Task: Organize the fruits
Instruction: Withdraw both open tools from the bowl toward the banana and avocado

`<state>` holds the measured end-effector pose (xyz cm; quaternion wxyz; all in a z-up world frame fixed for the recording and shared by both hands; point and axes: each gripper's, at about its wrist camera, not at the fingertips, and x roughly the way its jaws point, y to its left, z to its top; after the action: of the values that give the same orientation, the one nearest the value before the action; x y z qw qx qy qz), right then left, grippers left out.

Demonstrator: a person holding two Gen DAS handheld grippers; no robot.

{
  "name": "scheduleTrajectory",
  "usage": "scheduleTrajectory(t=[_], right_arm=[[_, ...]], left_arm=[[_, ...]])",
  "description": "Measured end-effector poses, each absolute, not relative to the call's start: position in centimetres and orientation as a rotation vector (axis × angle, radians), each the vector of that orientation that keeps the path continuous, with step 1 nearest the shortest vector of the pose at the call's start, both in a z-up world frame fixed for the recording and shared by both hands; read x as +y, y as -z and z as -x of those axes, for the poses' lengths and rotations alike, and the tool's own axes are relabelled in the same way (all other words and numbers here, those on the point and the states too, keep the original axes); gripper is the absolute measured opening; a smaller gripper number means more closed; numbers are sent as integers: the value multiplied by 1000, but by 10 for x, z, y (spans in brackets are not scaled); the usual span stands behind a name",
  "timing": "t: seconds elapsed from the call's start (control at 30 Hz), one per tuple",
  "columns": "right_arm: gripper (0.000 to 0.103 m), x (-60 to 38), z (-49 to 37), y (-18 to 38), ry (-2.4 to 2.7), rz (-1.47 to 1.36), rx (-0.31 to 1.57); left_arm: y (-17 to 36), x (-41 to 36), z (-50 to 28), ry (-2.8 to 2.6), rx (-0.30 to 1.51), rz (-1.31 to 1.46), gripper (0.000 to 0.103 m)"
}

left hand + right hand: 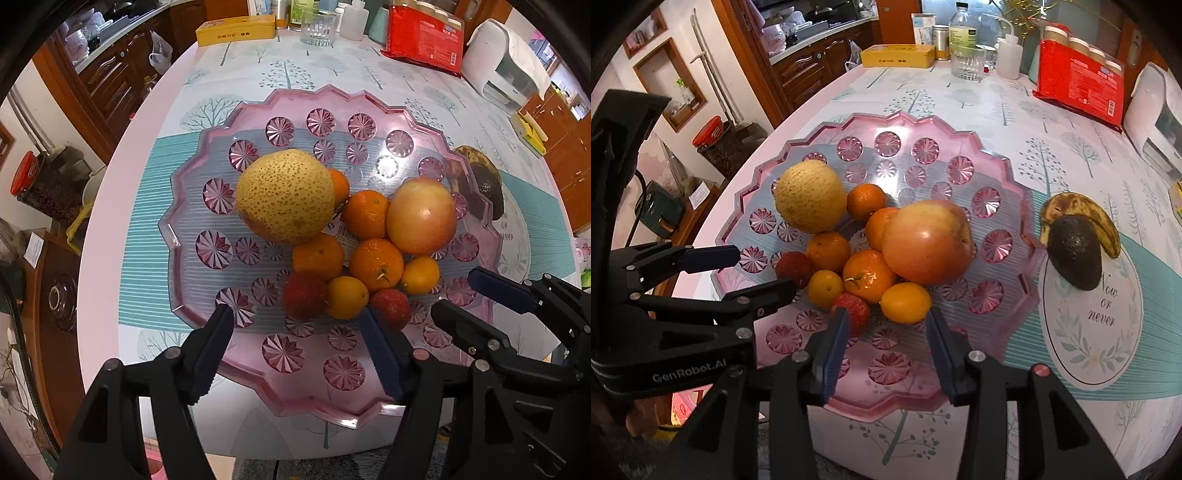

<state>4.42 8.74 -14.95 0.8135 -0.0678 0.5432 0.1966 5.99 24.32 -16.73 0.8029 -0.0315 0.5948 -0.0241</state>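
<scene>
Both jaws parted, nothing held: left gripper (295, 343) and right gripper (886, 334) above near rim of scalloped pink plastic tray (207, 155). Probably next: fetching brown-spotted banana (1082, 216) and dark avocado (1075, 253) beside tray's right edge.

Pink tray (1004, 173) w/ piled fruit; banana (1082, 214) & avocado (1075, 254) beside it on table (997, 96).

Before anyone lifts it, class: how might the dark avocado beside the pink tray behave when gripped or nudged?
The avocado looks dark and wrinkled, so probably ripe and soft; a hard squeeze may bruise it. Its rounded, tapered shape could rock or roll. It leans against the banana, which might shift as it is lifted.
</scene>
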Motion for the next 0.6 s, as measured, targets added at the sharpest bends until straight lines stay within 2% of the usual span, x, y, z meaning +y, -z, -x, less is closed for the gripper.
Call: scheduleTrajectory(t=[0.6], right_arm=[[44,74,-36,139,-415,135,1136]], left_arm=[[154,226,-50,40,1248,43,71]])
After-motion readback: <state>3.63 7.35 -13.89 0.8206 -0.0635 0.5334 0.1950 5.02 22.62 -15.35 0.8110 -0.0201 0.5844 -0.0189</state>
